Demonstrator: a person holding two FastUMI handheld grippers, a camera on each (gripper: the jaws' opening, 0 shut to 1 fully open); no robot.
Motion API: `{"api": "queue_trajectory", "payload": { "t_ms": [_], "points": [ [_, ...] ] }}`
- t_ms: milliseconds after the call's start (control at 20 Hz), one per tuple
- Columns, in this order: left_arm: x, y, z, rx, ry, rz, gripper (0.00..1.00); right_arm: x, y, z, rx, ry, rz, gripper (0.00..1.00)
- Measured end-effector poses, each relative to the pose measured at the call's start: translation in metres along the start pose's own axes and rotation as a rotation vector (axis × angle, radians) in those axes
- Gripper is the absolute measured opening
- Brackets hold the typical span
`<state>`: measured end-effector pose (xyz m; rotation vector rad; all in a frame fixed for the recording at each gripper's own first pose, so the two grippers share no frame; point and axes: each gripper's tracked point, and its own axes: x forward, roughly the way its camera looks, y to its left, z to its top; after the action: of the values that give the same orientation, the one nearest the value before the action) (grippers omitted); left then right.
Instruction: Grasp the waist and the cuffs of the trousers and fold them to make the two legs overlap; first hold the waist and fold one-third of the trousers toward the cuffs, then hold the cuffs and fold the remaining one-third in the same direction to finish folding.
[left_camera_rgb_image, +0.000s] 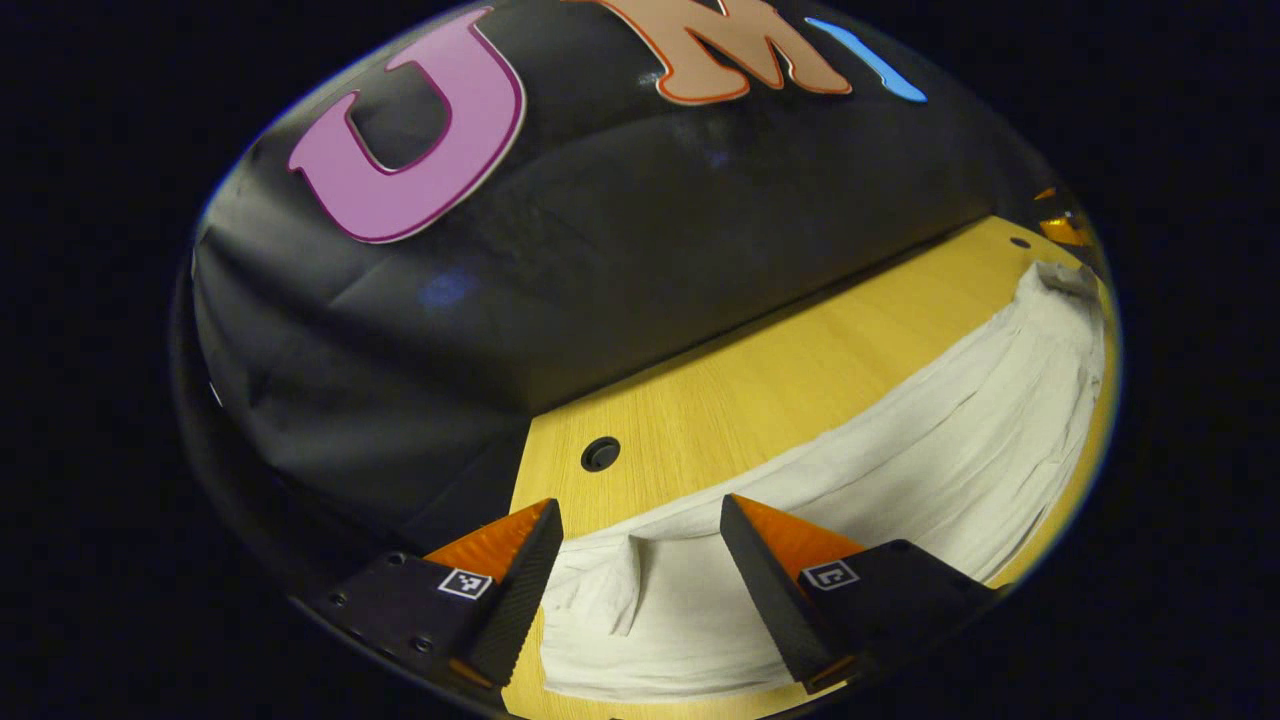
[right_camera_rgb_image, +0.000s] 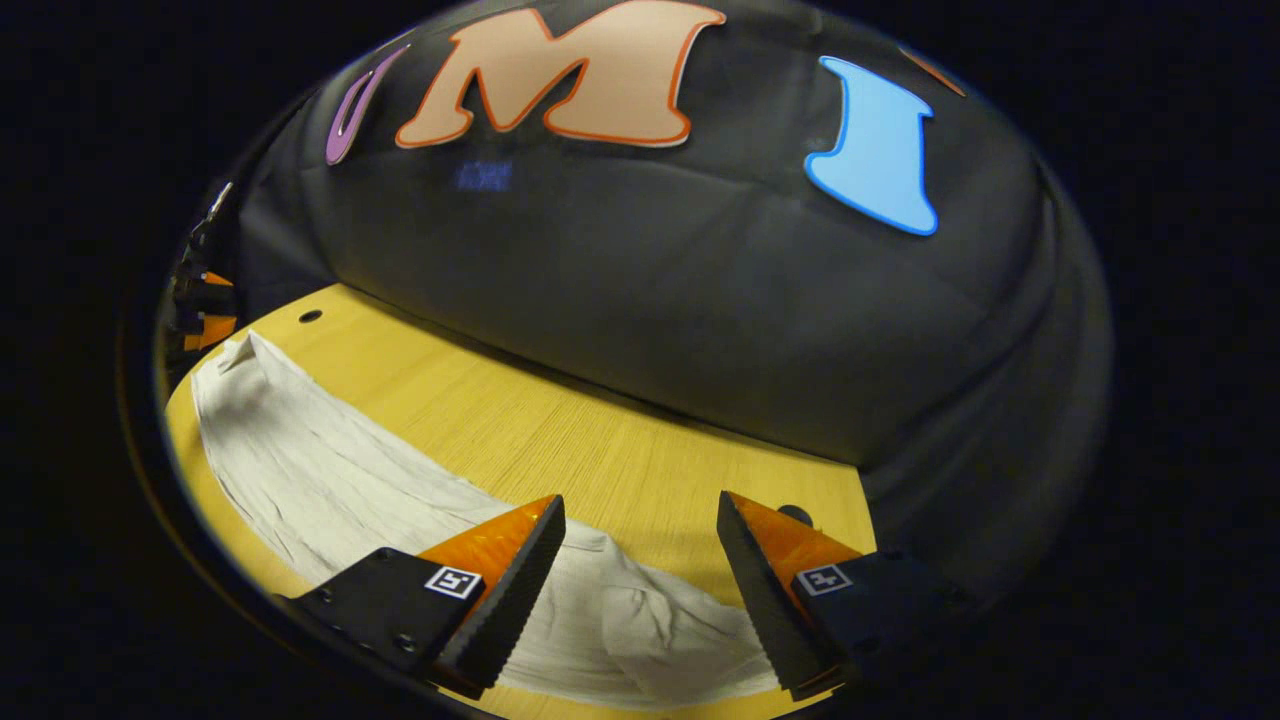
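While trousers (left_camera_rgb_image: 900, 440) lie flat on table (left_camera_rgb_image: 760, 380), left gripper (left_camera_rgb_image: 640, 590) and right gripper (right_camera_rgb_image: 640, 590) gape wide above cloth, holding nothing.

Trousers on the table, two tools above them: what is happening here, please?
A person holds a tool over each end of the white trousers, which lie stretched out along the wooden table. The left tool and the right tool are both open, fingers either side of the cloth. No grasp or fold is made yet.

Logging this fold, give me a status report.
Left gripper open over one trouser end. Right gripper open over the other. Trousers flat on table. Nothing obstructing.
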<state>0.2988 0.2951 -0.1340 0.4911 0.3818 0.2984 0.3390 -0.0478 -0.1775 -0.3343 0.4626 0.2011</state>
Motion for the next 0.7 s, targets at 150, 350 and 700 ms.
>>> {"api": "queue_trajectory", "payload": {
  "t_ms": [150, 350, 700],
  "points": [
    [-0.024, 0.004, 0.027, -0.052, -0.058, 0.017, 0.96, -0.031, -0.035, 0.015, 0.076, -0.045, -0.047, 0.98],
    [-0.07, 0.01, 0.046, -0.141, -0.115, 0.05, 0.96, -0.068, -0.083, 0.004, 0.166, -0.061, -0.121, 0.98],
    [-0.159, 0.008, 0.05, -0.303, -0.141, 0.13, 0.96, -0.1, -0.131, -0.085, 0.315, 0.037, -0.195, 0.99]
  ]
}}
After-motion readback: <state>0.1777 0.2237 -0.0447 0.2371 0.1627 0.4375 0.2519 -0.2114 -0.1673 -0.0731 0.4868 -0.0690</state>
